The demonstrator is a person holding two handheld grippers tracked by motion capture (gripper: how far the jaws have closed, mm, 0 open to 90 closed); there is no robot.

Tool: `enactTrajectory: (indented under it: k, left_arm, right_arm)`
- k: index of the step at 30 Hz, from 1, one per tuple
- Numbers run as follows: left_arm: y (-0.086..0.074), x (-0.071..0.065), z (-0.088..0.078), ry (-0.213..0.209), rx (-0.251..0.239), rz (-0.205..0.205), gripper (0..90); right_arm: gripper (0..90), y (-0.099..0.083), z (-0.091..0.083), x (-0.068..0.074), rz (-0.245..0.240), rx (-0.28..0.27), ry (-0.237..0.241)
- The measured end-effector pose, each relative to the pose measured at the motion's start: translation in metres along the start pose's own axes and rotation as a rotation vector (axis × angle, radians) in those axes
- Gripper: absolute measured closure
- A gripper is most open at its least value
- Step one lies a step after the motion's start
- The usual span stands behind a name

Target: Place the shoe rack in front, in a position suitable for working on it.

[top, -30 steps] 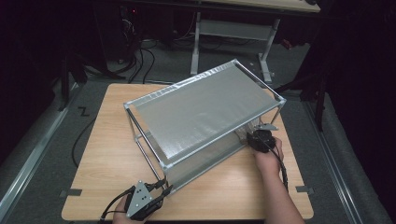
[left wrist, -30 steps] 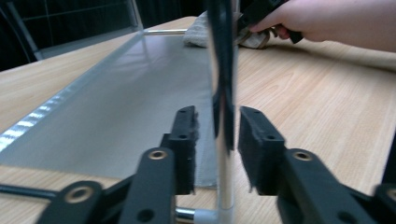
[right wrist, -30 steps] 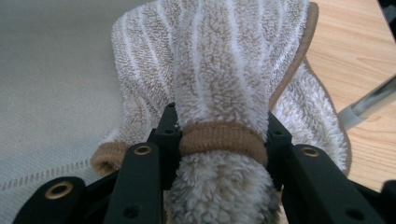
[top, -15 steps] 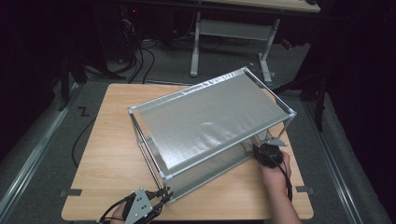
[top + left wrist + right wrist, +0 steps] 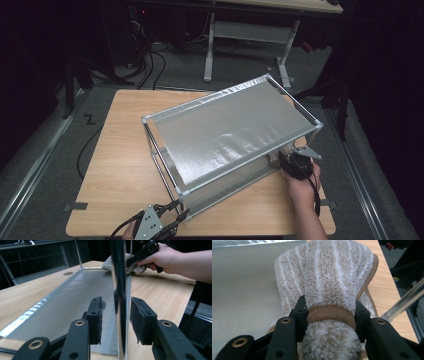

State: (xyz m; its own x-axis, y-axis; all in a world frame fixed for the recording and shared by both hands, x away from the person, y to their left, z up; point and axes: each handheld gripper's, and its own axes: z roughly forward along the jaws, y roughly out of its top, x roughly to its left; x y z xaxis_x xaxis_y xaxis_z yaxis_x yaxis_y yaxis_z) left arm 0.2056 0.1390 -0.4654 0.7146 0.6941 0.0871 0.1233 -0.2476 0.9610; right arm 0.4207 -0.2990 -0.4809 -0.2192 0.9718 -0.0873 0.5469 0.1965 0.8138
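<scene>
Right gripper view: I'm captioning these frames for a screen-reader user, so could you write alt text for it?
A fluffy beige-and-white striped towel, bunched at its tan hem, is clamped between the two black tongs of the right gripper. The cloth lies on a grey metal shelf, with the wooden table at the right.

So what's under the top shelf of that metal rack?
Under the top shelf, a lower shelf carries a striped towel, clamped by the right tool. The top shelf hides most of that lower level from above.
</scene>
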Motion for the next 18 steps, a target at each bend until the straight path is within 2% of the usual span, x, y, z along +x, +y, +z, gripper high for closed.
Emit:
enactTrajectory:
  k: [4, 8, 12, 18]
  left_arm:
    - [-0.0036, -0.0005, -0.0018, 0.002, -0.002, 0.001, 61.5]
    - [-0.0046, 0.0009, -0.0025, 0.007, -0.005, 0.002, 61.2]
    - [-0.0048, 0.0016, -0.0021, 0.012, -0.010, -0.004, 61.5]
    - [-0.0039, 0.0010, -0.0025, 0.014, -0.019, -0.005, 63.6]
  right_arm:
    - [47.8, -0.0033, 0.0124, -0.0005, -0.014, 0.020, 0.000]
    - [41.3, -0.0039, 0.0105, 0.0010, -0.010, -0.001, -0.017]
    - [39.7, -0.0062, 0.0064, 0.0004, -0.002, -0.026, -0.026]
    - [38.3, -0.0071, 0.0052, -0.0004, 0.008, -0.032, -0.023]
